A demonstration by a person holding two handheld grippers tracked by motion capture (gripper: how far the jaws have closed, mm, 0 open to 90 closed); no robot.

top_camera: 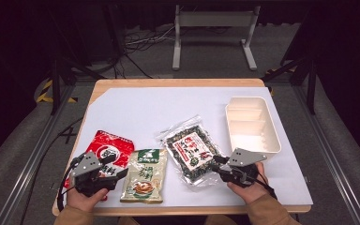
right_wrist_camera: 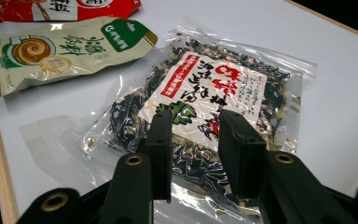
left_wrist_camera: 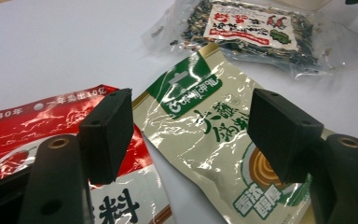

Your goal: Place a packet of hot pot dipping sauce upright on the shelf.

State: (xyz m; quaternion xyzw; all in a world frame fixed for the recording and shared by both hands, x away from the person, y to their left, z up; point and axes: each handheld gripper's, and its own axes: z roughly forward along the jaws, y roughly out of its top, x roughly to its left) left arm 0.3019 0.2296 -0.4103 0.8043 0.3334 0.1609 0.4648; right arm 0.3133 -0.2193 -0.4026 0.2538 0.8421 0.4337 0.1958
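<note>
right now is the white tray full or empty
Empty: the high view shows the white tray with bare ribbed floor inside, all three packets lying outside it.

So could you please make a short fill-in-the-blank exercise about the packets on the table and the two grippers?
1. Three packets lie on the table; the one at the left end is coloured ____.
2. The white tray stands beside the clear packet of dark dried food and holds ____ packets.
3. The right gripper reaches over the ____ packet, jaws apart.
4. The left gripper is open above the red packet and the ____ packet.

Missing words: red; no; clear; beige
</note>
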